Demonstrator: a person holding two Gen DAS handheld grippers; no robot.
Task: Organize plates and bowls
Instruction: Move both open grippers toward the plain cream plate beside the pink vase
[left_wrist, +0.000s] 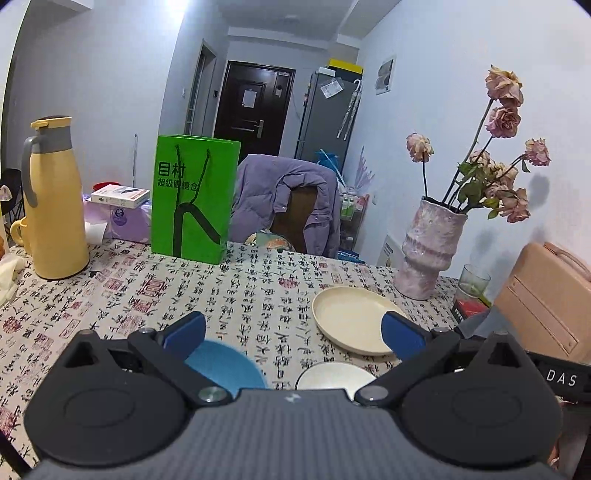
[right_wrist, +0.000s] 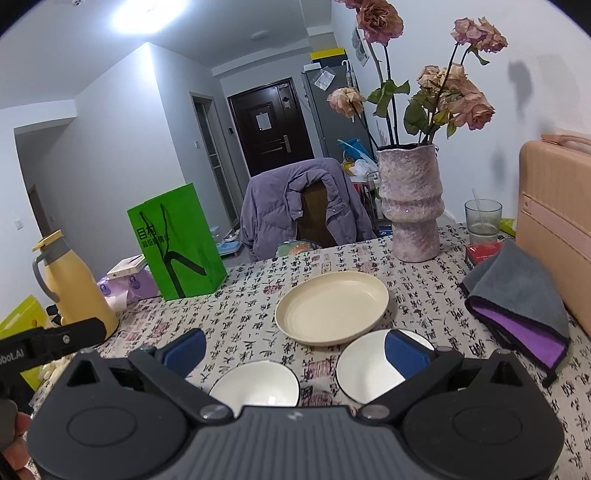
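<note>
A cream plate (left_wrist: 351, 319) (right_wrist: 332, 302) lies on the table with the calligraphy-print cloth (left_wrist: 240, 295) (right_wrist: 251, 306). In the left wrist view a blue bowl (left_wrist: 225, 367) sits just below my left gripper (left_wrist: 293, 332), and a white bowl (left_wrist: 332, 376) sits beside it. The left gripper is open and holds nothing. In the right wrist view two white bowls, one (right_wrist: 255, 384) at centre and one (right_wrist: 369, 365) to its right, sit under my right gripper (right_wrist: 293, 349). It is open too, with its right pad over the right bowl.
A green paper bag (left_wrist: 194, 199) (right_wrist: 179, 243) and a yellow thermos (left_wrist: 53, 199) (right_wrist: 75, 295) stand at the left. At the right are a pink vase of dried roses (left_wrist: 432, 247) (right_wrist: 412, 203), a glass (right_wrist: 482, 218), a grey-and-purple cloth (right_wrist: 521, 302) and a peach case (right_wrist: 557, 221). A chair with a purple jacket (right_wrist: 299, 206) is behind the table.
</note>
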